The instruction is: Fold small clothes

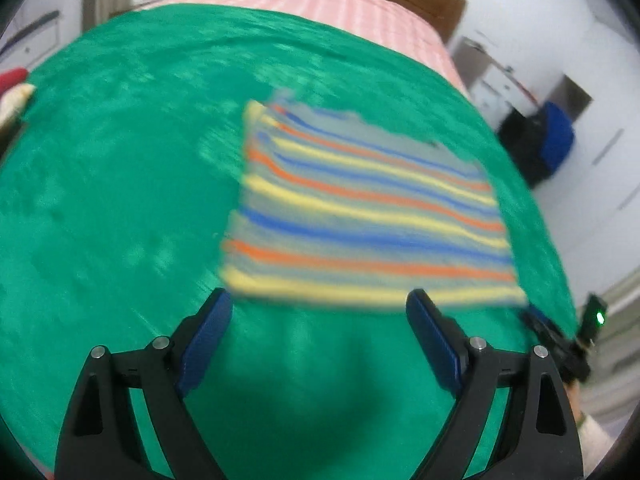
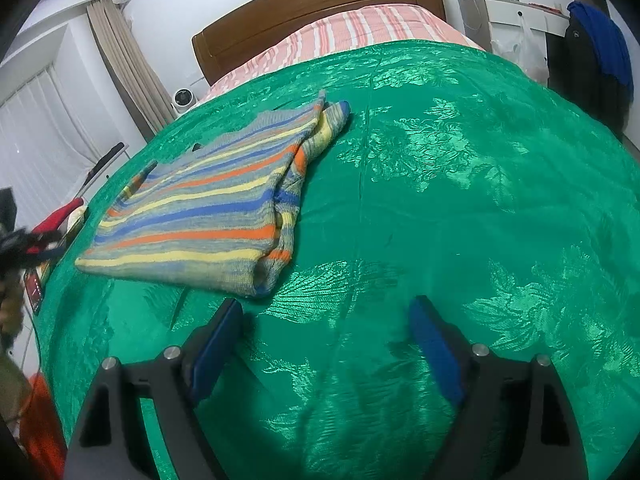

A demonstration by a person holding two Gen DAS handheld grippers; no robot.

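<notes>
Across the shiny green patterned bedspread (image 2: 460, 184) lies the striped knitted sweater (image 2: 200, 208), flat, sleeves tucked for folding. Left gripper (image 1: 318, 312) and right gripper (image 2: 326, 320) gape wide, holding nothing. Only the sharp right view shows the doubled sleeve edge; the left view is blurred.

No legible text, labels, brands or numbers anywhere in either view
</notes>
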